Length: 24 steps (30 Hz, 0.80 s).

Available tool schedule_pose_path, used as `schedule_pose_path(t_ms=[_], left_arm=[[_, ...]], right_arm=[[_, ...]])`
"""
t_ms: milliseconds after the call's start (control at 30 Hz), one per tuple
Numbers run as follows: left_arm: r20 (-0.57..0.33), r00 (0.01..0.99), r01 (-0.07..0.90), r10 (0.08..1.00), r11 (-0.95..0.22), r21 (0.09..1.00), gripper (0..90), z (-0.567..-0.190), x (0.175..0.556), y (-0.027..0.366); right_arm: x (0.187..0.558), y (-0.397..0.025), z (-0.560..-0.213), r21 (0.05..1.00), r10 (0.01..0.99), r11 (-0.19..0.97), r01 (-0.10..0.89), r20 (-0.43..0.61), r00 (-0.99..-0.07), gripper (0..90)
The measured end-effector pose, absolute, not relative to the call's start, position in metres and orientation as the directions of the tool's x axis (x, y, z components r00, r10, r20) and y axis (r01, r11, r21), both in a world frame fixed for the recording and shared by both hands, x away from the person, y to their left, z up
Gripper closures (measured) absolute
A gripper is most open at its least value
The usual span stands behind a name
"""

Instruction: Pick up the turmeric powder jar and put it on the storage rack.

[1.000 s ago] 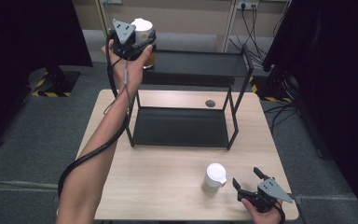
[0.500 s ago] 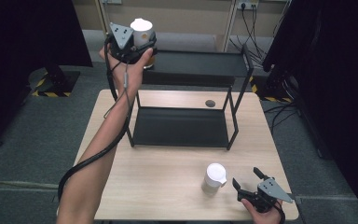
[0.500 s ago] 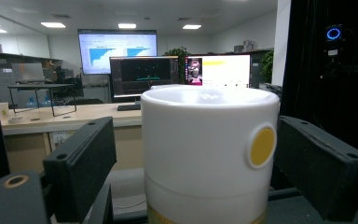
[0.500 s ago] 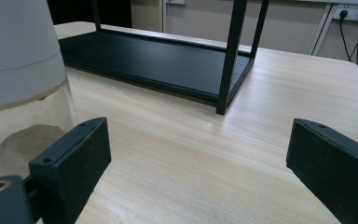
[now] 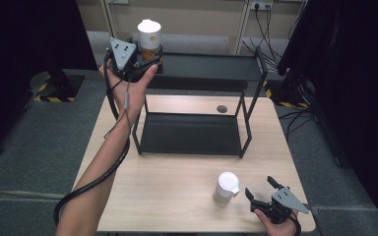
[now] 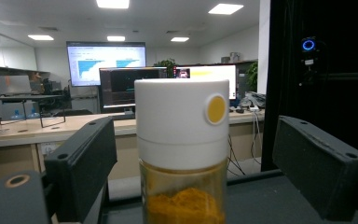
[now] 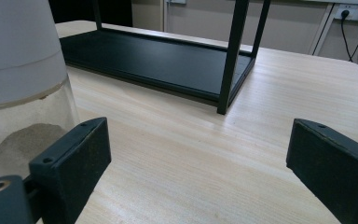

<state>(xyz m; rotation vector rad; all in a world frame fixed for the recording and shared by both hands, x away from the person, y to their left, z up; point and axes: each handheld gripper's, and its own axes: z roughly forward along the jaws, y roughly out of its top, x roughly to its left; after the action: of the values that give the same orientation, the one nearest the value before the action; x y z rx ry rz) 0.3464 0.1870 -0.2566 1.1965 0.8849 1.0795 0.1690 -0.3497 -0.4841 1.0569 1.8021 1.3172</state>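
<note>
**Spice jar at the top shelf's left end, second jar on the table**

Starting at the left of the high view, our left gripper [image 5: 145,58] is raised to the left end of the black rack's [image 5: 248,105] top shelf. Between its jaws stands the yellow-spice jar [image 5: 149,38], upright, with a white cap over a clear body of orange-yellow powder. In the left gripper view the jar [image 6: 182,154] sits centred, and we see open space between it and each jaw, widest on the right; the jaws stand apart around it rather than pressing on it. The jar's base is out of sight there, so we cannot tell whether it rests on the shelf.

Moving right, the rack's lower shelf lies bare on the wooden table [image 5: 177,191].

Further right, near the table's front edge, a second white-capped jar [image 5: 225,188] stands upright. Our right gripper [image 5: 263,189] lies just beside it, to its right, jaws spread wide and holding nothing. In the right gripper view that jar [image 7: 21,84], holding pale powder, stands past the left jaw.
</note>
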Motion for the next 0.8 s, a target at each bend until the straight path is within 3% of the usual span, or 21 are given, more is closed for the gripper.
schedule_pose_path(t_ms=[800], left_arm=[[0.018, 0.329, -0.168, 0.944, 0.040, 0.985, 13.7, -0.308, 0.303, 0.186]], right_arm=[[0.169, -0.350, -0.484, 0.960, 0.889, 0.167, 0.224, -0.048, -0.456, 6.7]])
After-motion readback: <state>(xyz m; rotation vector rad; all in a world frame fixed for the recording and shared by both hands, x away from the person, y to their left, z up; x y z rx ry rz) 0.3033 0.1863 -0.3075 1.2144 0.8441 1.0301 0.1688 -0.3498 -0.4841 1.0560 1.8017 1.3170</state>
